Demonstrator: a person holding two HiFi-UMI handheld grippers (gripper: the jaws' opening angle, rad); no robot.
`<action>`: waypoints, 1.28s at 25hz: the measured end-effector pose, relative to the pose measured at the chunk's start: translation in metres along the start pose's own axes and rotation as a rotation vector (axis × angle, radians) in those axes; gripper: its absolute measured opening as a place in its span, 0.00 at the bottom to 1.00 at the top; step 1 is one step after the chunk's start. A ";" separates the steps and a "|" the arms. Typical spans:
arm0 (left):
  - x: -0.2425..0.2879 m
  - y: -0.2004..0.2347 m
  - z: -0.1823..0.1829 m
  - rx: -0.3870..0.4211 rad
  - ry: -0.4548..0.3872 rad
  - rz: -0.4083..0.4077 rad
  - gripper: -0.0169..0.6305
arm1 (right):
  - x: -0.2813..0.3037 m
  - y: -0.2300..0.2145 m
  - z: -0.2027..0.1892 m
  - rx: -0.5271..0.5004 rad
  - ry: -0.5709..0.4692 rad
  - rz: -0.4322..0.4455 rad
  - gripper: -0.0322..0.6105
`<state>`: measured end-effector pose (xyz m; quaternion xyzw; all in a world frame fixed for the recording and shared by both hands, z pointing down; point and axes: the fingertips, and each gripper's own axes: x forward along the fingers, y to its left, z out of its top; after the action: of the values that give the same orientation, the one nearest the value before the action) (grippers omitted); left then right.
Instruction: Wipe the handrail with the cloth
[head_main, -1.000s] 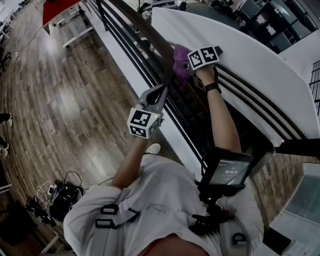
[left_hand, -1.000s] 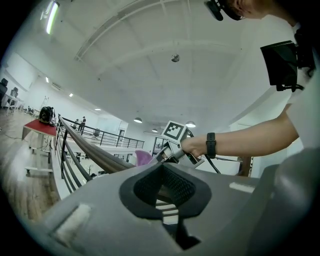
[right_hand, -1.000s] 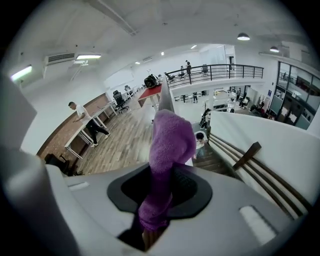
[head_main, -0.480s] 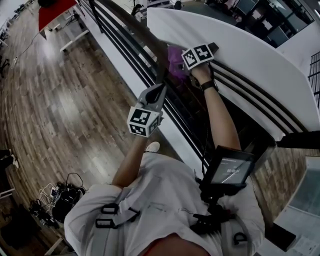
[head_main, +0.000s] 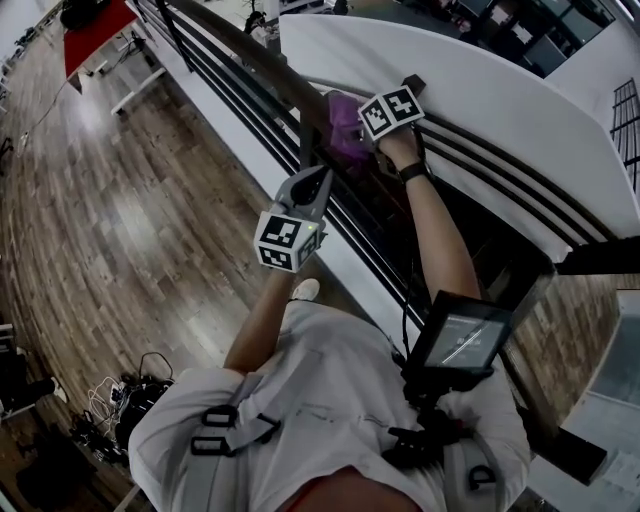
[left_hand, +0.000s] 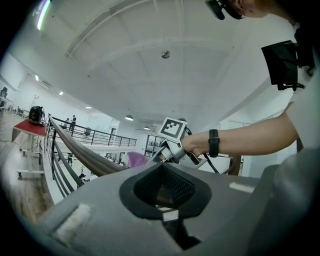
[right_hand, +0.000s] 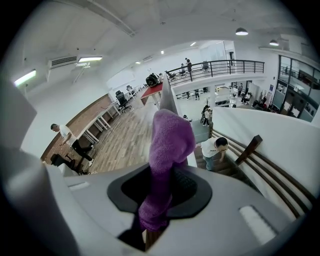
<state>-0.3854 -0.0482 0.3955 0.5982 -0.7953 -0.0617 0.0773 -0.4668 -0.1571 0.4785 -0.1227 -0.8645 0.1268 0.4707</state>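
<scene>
**Wiping step in hand.** Your right gripper is clenched on the purple fleecy cloth. The cloth lies draped over the top of the dark wooden handrail, at the stretch beside the white curved wall. Your left gripper has its jaws drawn together, apparently pinching the same rail. It sits just short of the cloth and does not touch it. The next move likely calls for a firm pinch and steady downward pressure while you slide the cloth along the rail's length.
</scene>
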 end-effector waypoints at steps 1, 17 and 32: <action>0.002 -0.005 -0.001 0.002 0.000 -0.012 0.02 | -0.003 0.001 -0.005 0.002 0.000 0.001 0.20; 0.021 -0.066 -0.005 0.026 0.036 -0.111 0.02 | -0.060 0.007 -0.080 0.026 -0.012 0.007 0.20; 0.038 -0.130 -0.017 0.057 0.073 -0.257 0.02 | -0.113 0.003 -0.156 0.111 -0.047 -0.018 0.20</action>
<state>-0.2697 -0.1214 0.3890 0.6987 -0.7103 -0.0268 0.0807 -0.2748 -0.1751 0.4710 -0.0854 -0.8680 0.1732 0.4575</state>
